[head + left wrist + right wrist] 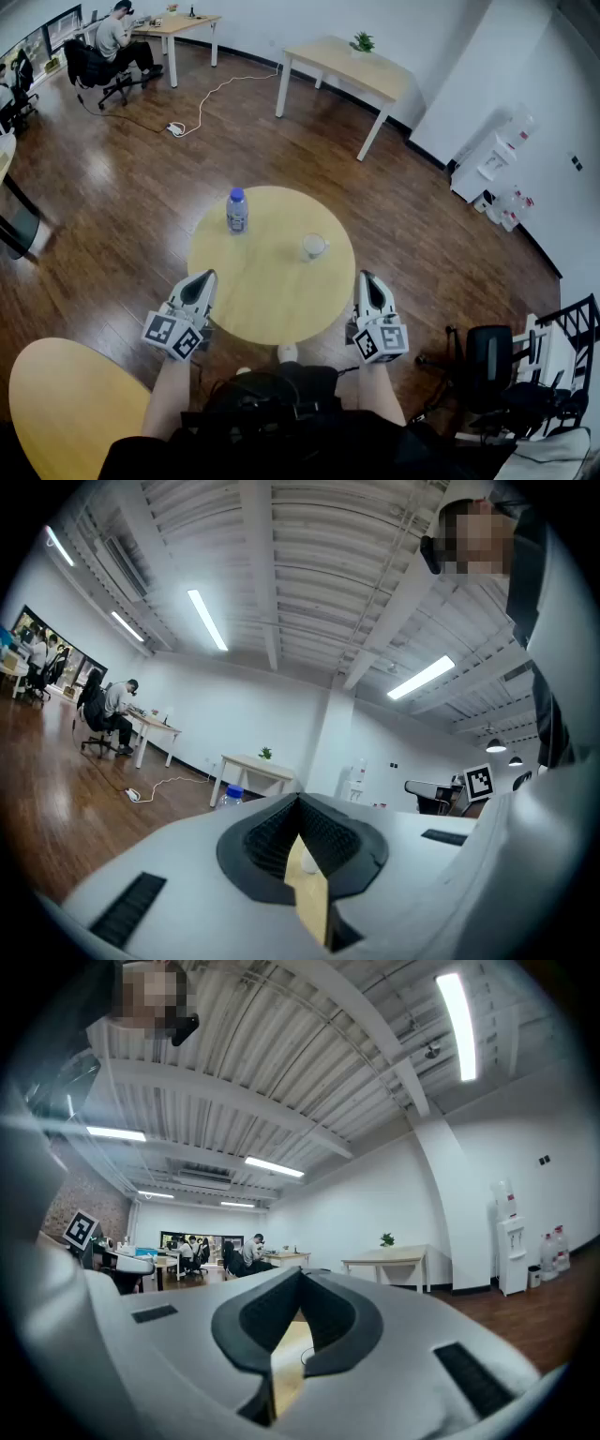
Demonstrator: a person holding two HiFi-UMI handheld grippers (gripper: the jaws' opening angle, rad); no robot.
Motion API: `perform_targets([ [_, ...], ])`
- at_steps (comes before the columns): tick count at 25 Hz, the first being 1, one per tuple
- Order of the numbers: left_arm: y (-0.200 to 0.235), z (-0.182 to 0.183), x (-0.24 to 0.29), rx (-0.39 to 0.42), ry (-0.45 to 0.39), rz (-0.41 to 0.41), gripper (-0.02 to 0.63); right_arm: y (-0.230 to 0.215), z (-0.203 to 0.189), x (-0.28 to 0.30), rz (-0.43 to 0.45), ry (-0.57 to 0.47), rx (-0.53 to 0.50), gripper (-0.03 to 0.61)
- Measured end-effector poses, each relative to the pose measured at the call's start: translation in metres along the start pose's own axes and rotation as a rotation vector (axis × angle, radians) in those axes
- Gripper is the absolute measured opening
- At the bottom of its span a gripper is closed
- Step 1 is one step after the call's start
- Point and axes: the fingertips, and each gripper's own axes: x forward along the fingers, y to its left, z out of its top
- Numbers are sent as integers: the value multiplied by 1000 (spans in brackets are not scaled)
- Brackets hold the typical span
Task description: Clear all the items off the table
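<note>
The round table (281, 309) is standing in the middle of a wood floor (122, 187); on it a bottle (236, 210) with a blue cap is standing upright toward the far left side, and a clear glass (314, 247) is sitting upright near the middle, to the right of the bottle and well apart from it; the left gripper (206, 276) is hovering at the table's near left edge, its jaws pinched together with nothing between them; the right gripper (365, 277) is hovering at the near right edge, its jaws likewise pressed together and gripping nothing; both are pointing level across the tabletop, with the bottle and glass lying ahead of them and apart from both; neither item is being touched; a second round table (66, 394) is showing at the lower left; farther off, a long table (347, 70) is carrying a small plant (362, 41), a person (114, 36) is sitting at a desk (176, 22) in the far left corner, and a water dispenser (487, 164) is standing by the right wall.
</note>
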Motion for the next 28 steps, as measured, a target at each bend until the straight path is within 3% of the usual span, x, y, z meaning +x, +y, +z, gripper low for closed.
perform_targets([
  [6,-15,-22,37,4,40,-51,0,-24,-5,11,5,10,13,5],
  [12,-56,-44,107,68,104,-132,2,-59,-20,19,4,43,35,5],
  [13,-63,-51,117,77,124,-148,16,-63,-24,18,3,51,42,5],
  [17,-80,-86,150,85,208,-201,175,-80,-46,18,-8,83,69,5],
  [23,-76,-145,191,56,304,-218,298,-101,-91,19,0,167,117,5],
  [28,-83,-194,223,89,378,-203,390,-129,-130,15,-12,238,173,5],
])
